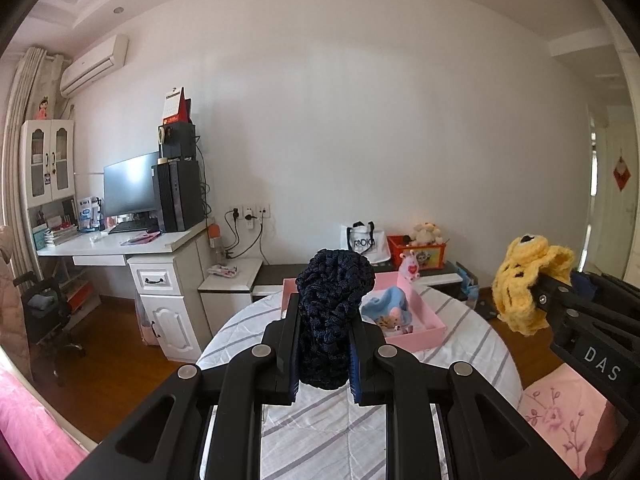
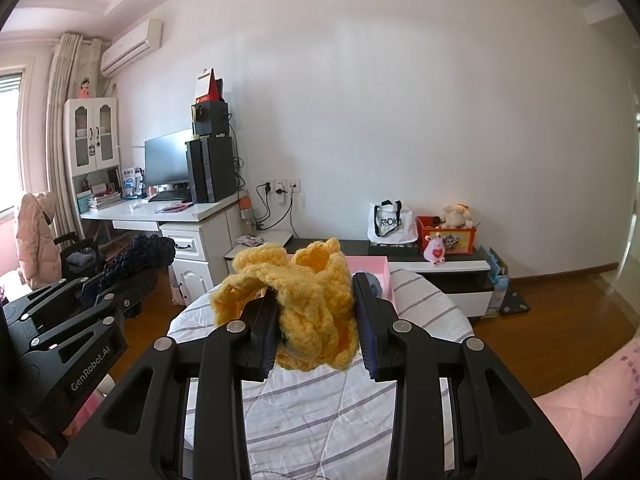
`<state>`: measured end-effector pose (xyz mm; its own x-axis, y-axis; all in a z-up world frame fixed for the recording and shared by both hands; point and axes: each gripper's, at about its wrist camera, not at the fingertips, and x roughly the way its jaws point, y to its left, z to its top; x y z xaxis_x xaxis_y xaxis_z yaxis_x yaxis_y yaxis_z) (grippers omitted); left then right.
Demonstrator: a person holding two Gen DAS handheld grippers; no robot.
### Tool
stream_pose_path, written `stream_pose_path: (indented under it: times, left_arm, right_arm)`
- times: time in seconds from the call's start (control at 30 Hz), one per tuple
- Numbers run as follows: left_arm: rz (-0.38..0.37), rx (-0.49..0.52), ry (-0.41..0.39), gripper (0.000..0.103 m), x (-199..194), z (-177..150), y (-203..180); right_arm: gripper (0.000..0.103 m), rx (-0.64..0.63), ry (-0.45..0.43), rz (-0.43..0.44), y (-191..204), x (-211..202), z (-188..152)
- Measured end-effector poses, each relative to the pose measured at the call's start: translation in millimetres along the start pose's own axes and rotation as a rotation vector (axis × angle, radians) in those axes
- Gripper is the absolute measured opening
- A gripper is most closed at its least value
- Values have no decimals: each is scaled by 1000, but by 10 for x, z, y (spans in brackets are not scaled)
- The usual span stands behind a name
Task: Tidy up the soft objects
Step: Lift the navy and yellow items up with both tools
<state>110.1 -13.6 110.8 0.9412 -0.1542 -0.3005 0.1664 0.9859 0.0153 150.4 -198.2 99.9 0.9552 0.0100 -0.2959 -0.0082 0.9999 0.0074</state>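
Observation:
My left gripper point(image 1: 324, 344) is shut on a dark navy crocheted piece point(image 1: 332, 312) and holds it above the round table point(image 1: 320, 420). My right gripper point(image 2: 316, 332) is shut on a yellow crocheted piece point(image 2: 304, 304), also above the table. A pink tray point(image 1: 424, 326) sits at the far side of the table and holds a light blue soft item point(image 1: 386, 308). The yellow piece point(image 1: 524, 280) and the right gripper show at the right of the left wrist view. The navy piece point(image 2: 140, 258) and the left gripper show at the left of the right wrist view.
The table has a white striped cloth point(image 2: 320, 408). A pink bed point(image 1: 568, 420) lies at the right. A white desk point(image 1: 120, 244) with a computer stands at the left. A low cabinet point(image 2: 440, 268) behind carries a tote bag and a red toy box.

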Motion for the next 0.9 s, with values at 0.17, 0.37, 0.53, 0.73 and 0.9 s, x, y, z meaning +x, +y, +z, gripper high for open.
stream_pose_path:
  times: [0.17,0.37,0.53,0.73,0.9]
  left_arm:
    - [1,-2,6,15,-27,-37,15]
    - [8,-5,10,15,68,11,20]
    - [11,1,32,15,213,116,-80]
    - [3,-1,51,15,341,201,-87]
    - [0,1,66,15,430,245,-76]
  right_arm:
    - [31,-1,0,0,3,0,3]
    - [31,-1,9,1,-5,2,10]
    - [31,-2,15,0,-5,21,41]
    - [31,3,29,-3,-13,73,36]
    - [31,7,38,-6,-2,113,27]
